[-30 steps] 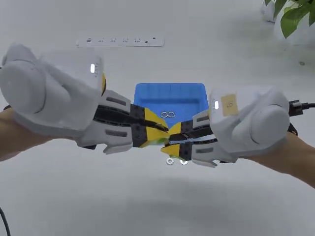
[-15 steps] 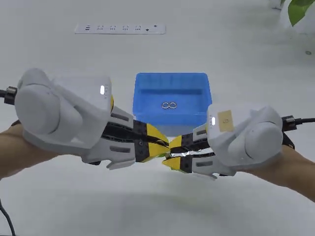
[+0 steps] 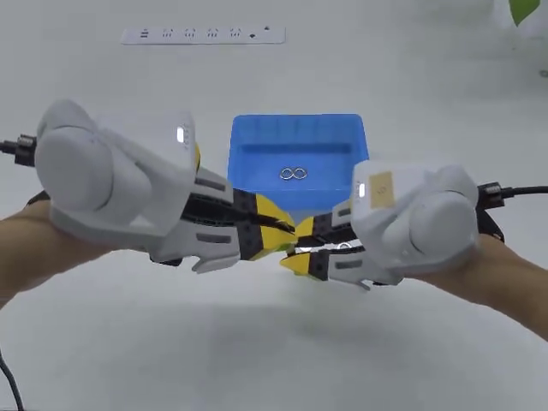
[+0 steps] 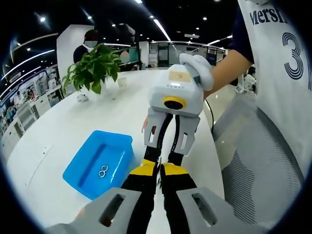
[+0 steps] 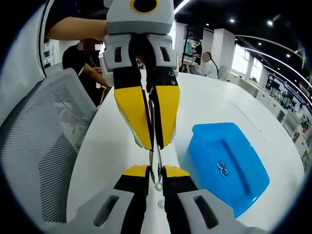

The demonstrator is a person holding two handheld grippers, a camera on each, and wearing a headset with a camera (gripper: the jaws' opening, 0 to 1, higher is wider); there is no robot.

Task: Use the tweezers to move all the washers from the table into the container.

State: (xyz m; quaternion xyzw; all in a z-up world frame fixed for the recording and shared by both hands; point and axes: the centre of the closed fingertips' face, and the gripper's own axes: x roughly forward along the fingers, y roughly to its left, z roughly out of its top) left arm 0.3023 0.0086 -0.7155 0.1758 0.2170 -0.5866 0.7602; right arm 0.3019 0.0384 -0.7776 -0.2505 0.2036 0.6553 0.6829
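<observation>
Blue container (image 3: 295, 141): sits on the white table (image 3: 257, 342), just beyond the two grippers in the head view. Two washers (image 3: 293, 174) lie touching, side by side, on its floor.

Left gripper (image 3: 281, 235): reaches in from the left, its yellow-tipped jaws pressed together on the tweezers (image 3: 324, 249). In the right gripper view the same gripper (image 5: 155, 144) comes down from the top, with the thin metal tweezers (image 5: 152, 156) clamped between its jaws.

Right gripper (image 3: 295, 257): reaches in from the right, tip to tip with the left one. Its jaws (image 5: 156, 170) are closed narrowly about the lower end of the tweezers.

Loose washers: one (image 5: 158, 186) lies at the tweezers' tip, between the right jaws; I cannot tell whether the tip grips it. Another (image 5: 160, 204) lies on the table just beside it, nearer the camera. Both are near the container (image 5: 243, 161) but outside it.

Left gripper view: the container (image 4: 80, 168) lies to the left of the closed jaws (image 4: 159, 170), with the washer pair (image 4: 103, 171) inside.

Other items: a power strip (image 3: 203, 34) at the far edge and a plant (image 4: 92, 68) on the table.
</observation>
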